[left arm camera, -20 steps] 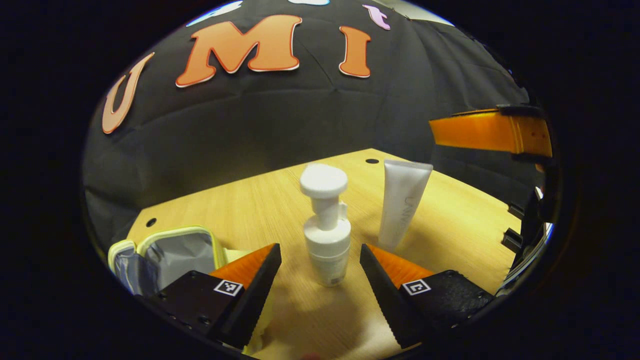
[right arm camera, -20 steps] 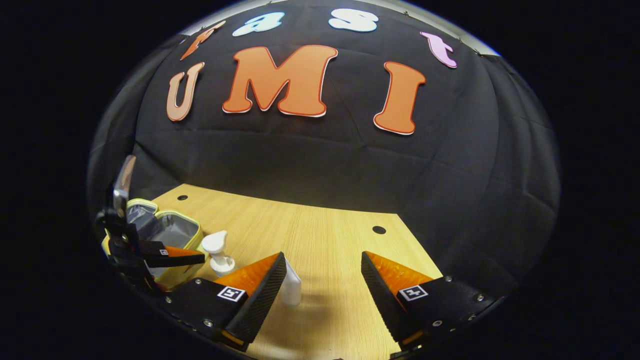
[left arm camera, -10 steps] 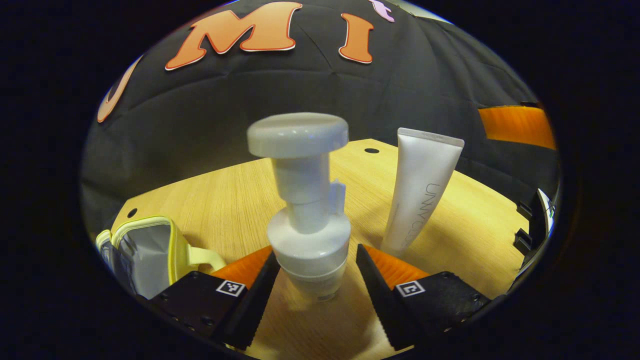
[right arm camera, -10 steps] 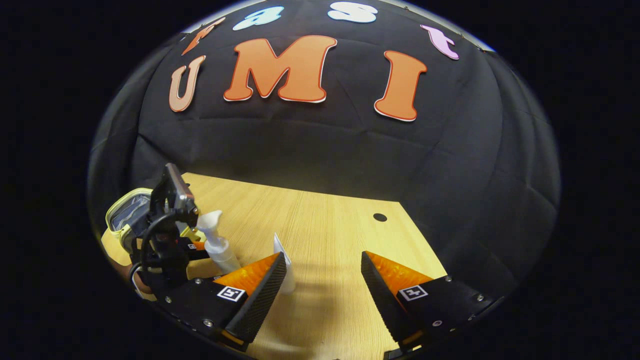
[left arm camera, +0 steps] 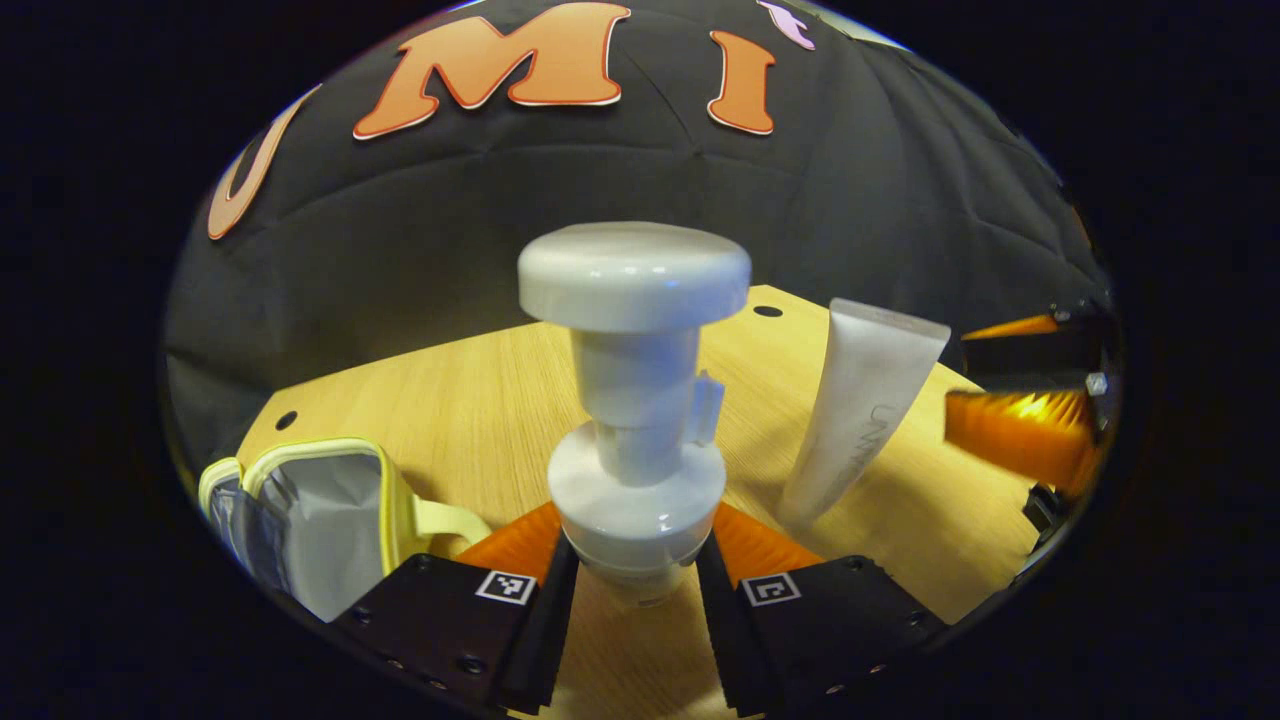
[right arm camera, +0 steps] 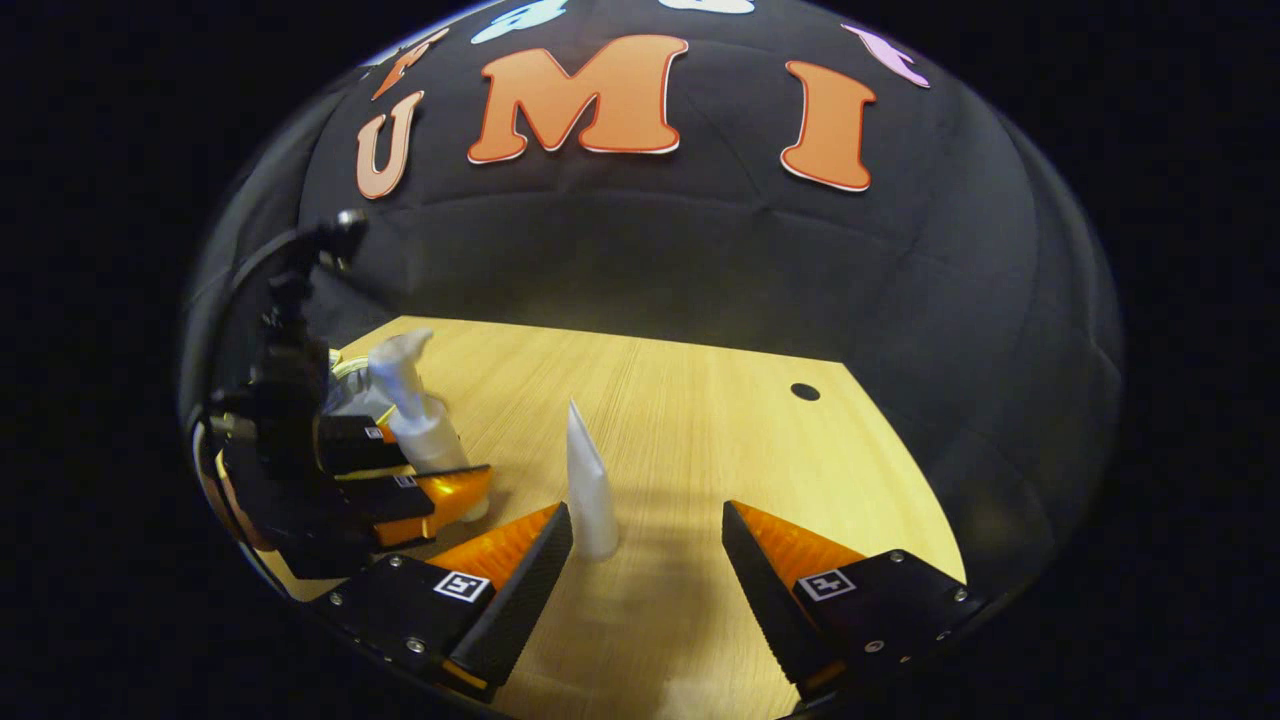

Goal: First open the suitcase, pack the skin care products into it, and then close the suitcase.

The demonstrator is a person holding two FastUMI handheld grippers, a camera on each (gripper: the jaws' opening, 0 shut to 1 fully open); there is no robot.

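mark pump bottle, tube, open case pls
pump bottle point(left arm camera: 636, 490), left gripper view, on its collar
tube point(left arm camera: 868, 415), left gripper view, mid-body
open case point(left arm camera: 318, 520), left gripper view, on its grey lining

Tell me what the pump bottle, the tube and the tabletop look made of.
Pump bottle: likely hard plastic, white, glossy highlights on its cap. Tube: probably soft plastic, matte, with a flat crimped top. Tabletop: pale wood or wood-look laminate, with fine straight grain.
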